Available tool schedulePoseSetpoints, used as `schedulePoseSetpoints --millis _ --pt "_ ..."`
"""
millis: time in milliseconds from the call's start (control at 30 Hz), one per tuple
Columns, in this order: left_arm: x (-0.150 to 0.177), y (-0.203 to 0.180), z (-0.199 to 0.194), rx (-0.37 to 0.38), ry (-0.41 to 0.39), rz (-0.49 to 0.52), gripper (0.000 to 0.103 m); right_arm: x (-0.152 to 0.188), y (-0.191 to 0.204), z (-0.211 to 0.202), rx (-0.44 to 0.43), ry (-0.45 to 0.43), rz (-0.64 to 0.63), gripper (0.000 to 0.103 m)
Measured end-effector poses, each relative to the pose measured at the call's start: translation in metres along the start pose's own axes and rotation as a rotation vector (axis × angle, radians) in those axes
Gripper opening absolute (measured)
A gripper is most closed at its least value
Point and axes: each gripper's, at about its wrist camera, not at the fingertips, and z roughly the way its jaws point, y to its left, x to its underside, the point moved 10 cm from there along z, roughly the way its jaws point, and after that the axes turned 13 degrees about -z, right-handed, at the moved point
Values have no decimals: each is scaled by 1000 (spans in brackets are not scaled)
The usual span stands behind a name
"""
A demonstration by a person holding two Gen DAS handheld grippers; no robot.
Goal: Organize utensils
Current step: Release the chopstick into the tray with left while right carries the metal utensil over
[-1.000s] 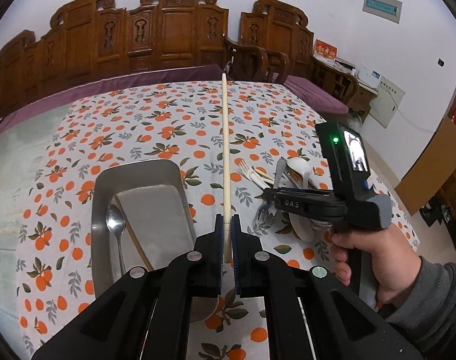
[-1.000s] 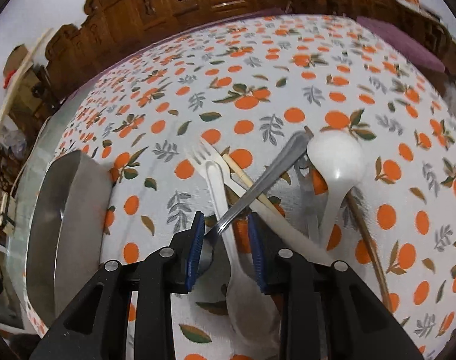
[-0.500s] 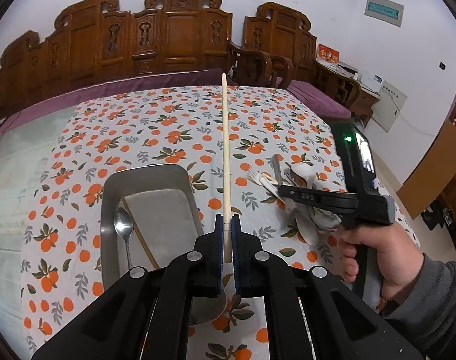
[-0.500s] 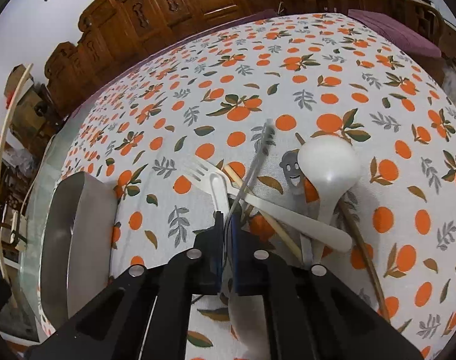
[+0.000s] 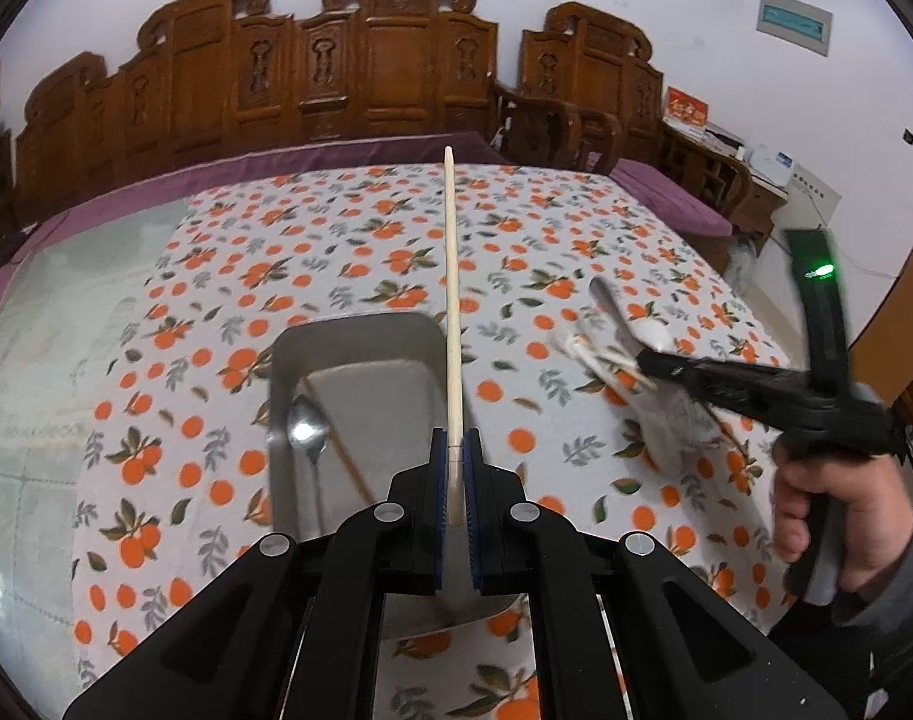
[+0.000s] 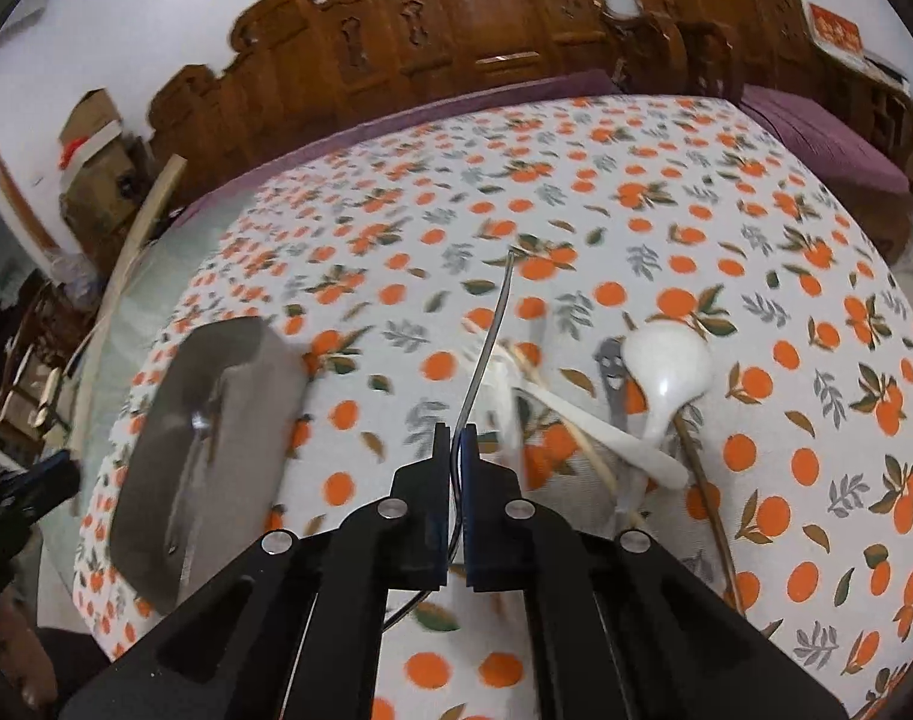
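Observation:
My left gripper point(image 5: 455, 450) is shut on a pale wooden chopstick point(image 5: 450, 300) that points straight ahead over the right rim of a steel tray point(image 5: 360, 330). In the tray lie a metal spoon point(image 5: 306, 429) and a brown chopstick point(image 5: 336, 438). My right gripper point(image 6: 455, 438) is shut on a thin metal utensil point(image 6: 486, 348), seen edge-on and raised above the heap. That heap holds a white ladle spoon point(image 6: 666, 366), a smiley-faced metal piece point(image 6: 612, 372), white plastic cutlery point(image 6: 504, 384) and a brown chopstick point(image 6: 702, 480). The left wrist view shows the right gripper point(image 5: 648, 363) held by a hand.
An orange-patterned tablecloth point(image 5: 336, 252) covers the table, with bare glass point(image 5: 30, 360) at its left. Carved wooden chairs point(image 5: 366, 72) line the far side. The tray point(image 6: 174, 480) sits left of the heap. A purple cloth edges the table's far and right sides.
The right gripper has shut on the metal utensil and lifted it off the heap. The left gripper, still holding the chopstick, has shifted over the tray.

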Motion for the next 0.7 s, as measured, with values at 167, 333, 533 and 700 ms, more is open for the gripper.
schedulePoseSetpoints --millis 167,333,533,700 --pt "8 20 3 -30 36 -14 4 -7 33 -17 -47 -28 -58 4" --pt "19 36 13 -56 80 -18 4 -13 61 -30 -82 -48 -109 4" --pt "35 44 33 -78 148 -16 4 -17 83 -36 -107 -54 -145 4" --pt "45 49 43 -95 190 -11 4 -17 93 -33 -117 -49 -163 4"
